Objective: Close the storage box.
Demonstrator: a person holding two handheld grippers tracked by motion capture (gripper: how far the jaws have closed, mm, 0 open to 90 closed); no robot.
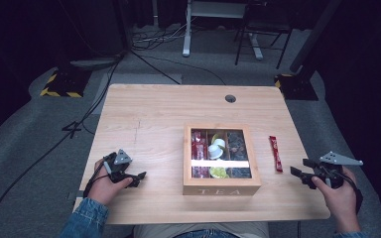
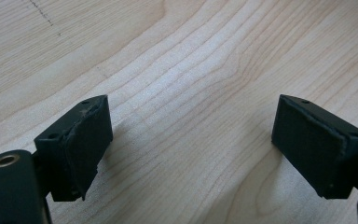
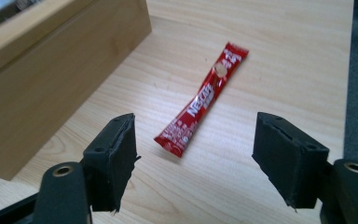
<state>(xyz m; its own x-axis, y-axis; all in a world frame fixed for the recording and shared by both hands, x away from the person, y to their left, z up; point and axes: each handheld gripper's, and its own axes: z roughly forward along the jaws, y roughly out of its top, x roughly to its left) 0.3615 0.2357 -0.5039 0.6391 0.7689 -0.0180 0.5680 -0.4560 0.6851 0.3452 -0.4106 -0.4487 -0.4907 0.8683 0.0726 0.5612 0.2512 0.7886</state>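
- High view: wooden table with a wooden tea box near the person's edge, right of centre; "TEA" is lettered on its front wall.
- Box lid is shut, with a glass pane. Through it: red packets in the left compartment, white and green items in the middle one, dark items in the right one. A white strip crosses the pane.
- Red sachet lies flat on the bare table just right of the box, apart from it, long axis running away from the person.
- Right gripper is held in the right hand at the table's right edge, near the sachet's closer end, not touching it.
- Right gripper view: jaws stand wide apart with nothing between the pads. The sachet lies ahead of them, centred in the gap, slanting up to the right. White "Nescafé" lettering reads along it. The side wall of the box fills the upper left.
- Left gripper is held in the left hand over the near left part of the table, well apart from the box.
- Left gripper view: jaws spread wide, empty, low over bare wood grain. Pads show worn edges.
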